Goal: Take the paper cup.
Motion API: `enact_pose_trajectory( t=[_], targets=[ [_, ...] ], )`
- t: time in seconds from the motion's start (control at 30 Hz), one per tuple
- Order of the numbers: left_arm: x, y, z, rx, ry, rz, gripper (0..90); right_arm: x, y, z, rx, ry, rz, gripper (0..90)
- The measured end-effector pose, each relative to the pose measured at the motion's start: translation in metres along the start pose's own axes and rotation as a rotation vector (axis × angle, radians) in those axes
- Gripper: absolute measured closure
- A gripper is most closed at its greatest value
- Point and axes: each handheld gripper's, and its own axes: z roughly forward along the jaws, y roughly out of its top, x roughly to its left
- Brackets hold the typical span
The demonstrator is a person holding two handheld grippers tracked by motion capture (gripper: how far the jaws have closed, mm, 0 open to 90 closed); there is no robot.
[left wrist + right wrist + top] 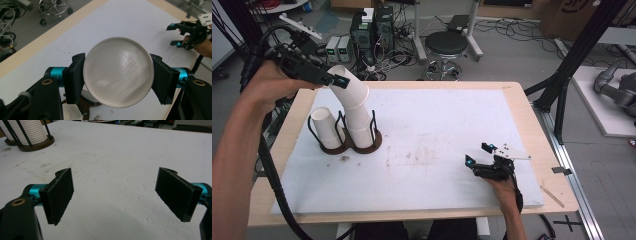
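Two grippers are at the table. The left gripper (343, 80) squeezes the top white cup (346, 83) of a bent stack (357, 112) standing in a black wire holder (364, 142). The right gripper (477, 154) rests on the white table (437, 130), jaws wide apart, holding nothing.

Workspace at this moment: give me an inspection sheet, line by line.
Surface: white mat on a wooden table, with scuffs and stains.
Job's things: wire cup holder with two bays; single cup in the left bay, bent cup stack rising from the right bay.
Clutter: nothing seen on the mat.
Grippers: left gripper shut on the stack's top cup; right gripper open, low over the mat.
Cables: black cable trailing from the left gripper.
Surroundings: stool, floor electronics and loose wires.
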Motion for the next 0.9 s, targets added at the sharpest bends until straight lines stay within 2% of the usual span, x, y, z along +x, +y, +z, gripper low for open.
enact_pose_trajectory(
  t=[0.13,0.2,0.4,0.57,0.77,0.9],
  targets=[
    [-0.005,-0.015,0.000,-0.063,-0.050,0.035,34.8,0.000,0.000,0.000,-0.003,-0.001,-0.001,15.6],
    [-0.008,-0.024,0.002,-0.076,-0.062,0.048,34.8,0.000,0.000,0.000,-0.002,-0.001,-0.001,15.6],
    [-0.014,-0.046,0.009,-0.127,-0.109,0.064,34.8,0.001,0.000,0.000,0.000,-0.002,-0.003,15.6],
    [-0.023,-0.070,0.015,-0.201,-0.158,0.085,34.8,0.001,0.000,0.000,-0.003,-0.001,-0.003,15.6],
    [-0.026,-0.093,0.027,-0.220,-0.174,0.088,34.8,0.001,0.000,0.000,-0.002,-0.003,-0.007,15.6],
    [-0.032,-0.108,0.038,-0.265,-0.196,0.125,34.8,0.001,0.000,0.000,0.002,-0.002,-0.003,15.6]
  ],
)
